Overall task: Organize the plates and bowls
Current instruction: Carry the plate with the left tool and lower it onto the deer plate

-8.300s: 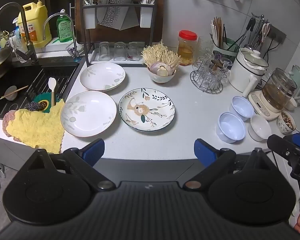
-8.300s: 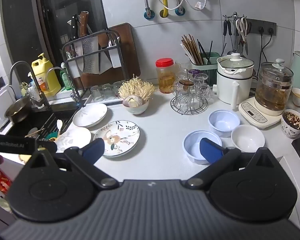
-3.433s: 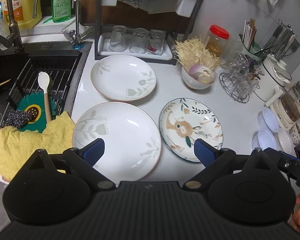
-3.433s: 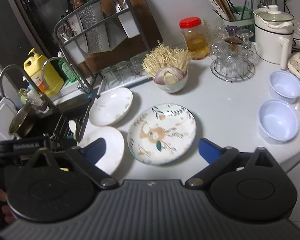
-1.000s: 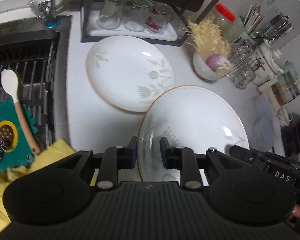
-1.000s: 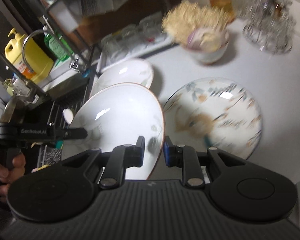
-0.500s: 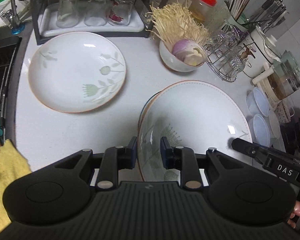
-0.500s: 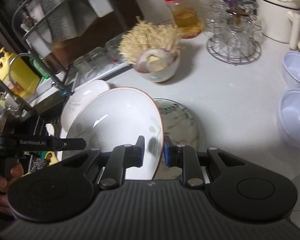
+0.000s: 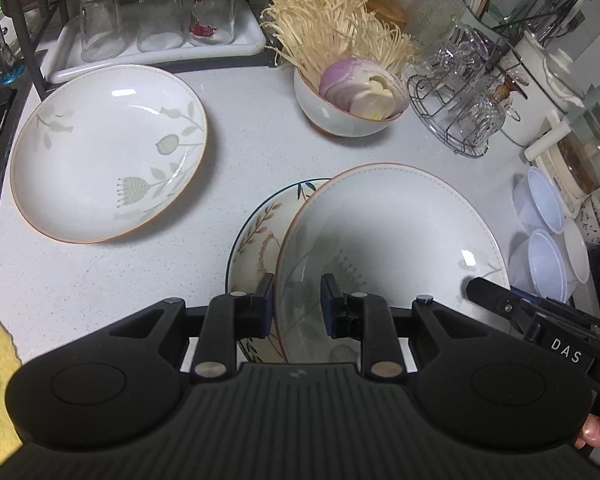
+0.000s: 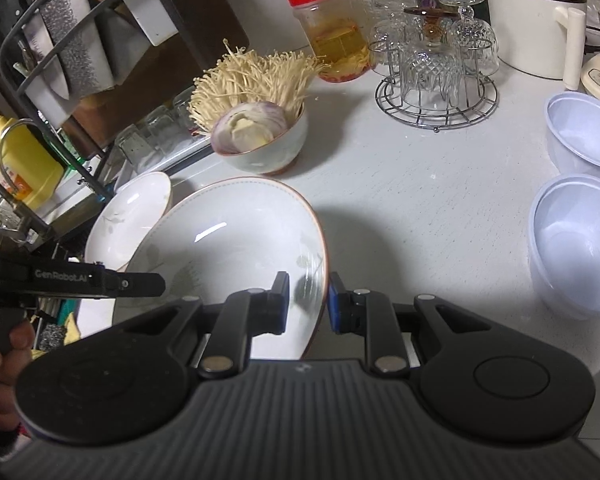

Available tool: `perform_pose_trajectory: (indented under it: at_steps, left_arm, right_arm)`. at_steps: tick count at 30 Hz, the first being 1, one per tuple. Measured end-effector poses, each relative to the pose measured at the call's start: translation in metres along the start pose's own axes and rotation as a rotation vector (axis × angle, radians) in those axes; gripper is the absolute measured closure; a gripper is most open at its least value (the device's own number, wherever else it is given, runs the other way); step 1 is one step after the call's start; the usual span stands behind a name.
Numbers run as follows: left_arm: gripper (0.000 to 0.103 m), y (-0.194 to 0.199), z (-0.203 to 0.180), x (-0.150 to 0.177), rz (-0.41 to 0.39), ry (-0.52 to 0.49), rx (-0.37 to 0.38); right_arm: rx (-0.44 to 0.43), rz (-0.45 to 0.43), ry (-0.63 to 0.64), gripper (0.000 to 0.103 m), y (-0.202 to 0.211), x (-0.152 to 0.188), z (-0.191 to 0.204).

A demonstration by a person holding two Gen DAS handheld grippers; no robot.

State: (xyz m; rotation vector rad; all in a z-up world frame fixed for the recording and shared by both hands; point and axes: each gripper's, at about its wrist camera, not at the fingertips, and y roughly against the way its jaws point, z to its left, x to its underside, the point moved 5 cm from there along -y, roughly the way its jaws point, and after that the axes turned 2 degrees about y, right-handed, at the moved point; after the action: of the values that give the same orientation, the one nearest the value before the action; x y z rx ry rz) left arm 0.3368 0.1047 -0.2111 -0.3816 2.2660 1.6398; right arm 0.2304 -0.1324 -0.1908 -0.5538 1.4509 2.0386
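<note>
Both grippers hold one large white plate [image 9: 392,236] with a brown rim, one at each side. My left gripper [image 9: 298,306] is shut on its left rim. My right gripper [image 10: 306,302] is shut on its right rim; the plate [image 10: 228,248] fills that view's lower left. The held plate hovers over the patterned deer plate [image 9: 256,236], which shows only at its left edge. A second white leaf-pattern plate [image 9: 108,152] lies on the counter at the left, also in the right wrist view [image 10: 126,220]. Two pale blue bowls [image 10: 580,240] sit at the right.
A bowl of enoki mushrooms and onion [image 9: 352,96] stands behind the plates. A wire rack of crystal glasses [image 10: 436,80], a red-lidded jar [image 10: 332,28] and a white cooker [image 10: 536,12] stand at the back. A tray of glasses [image 9: 156,20] is back left; the sink lies further left.
The held plate has moved right and down over the patterned plate, covering more of it. Both grippers stay shut on its rim.
</note>
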Motion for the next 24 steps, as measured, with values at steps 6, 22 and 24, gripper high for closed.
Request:
perform_pose_trajectory:
  at_steps: [6, 22, 24]
  left_arm:
    - [0.076, -0.013, -0.004, 0.001, 0.002, -0.005, -0.03]
    - [0.075, -0.027, -0.001, 0.002, 0.026, 0.054, -0.07]
    - [0.075, -0.028, 0.002, 0.003, 0.031, 0.066, -0.071]
  right_arm:
    - [-0.009, -0.004, 0.002, 0.08, -0.009, -0.003, -0.01]
    - [-0.009, 0.036, 0.06, 0.081, -0.026, -0.005, -0.012]
    - [-0.009, 0.038, 0.068, 0.081, -0.028, -0.005, -0.011]
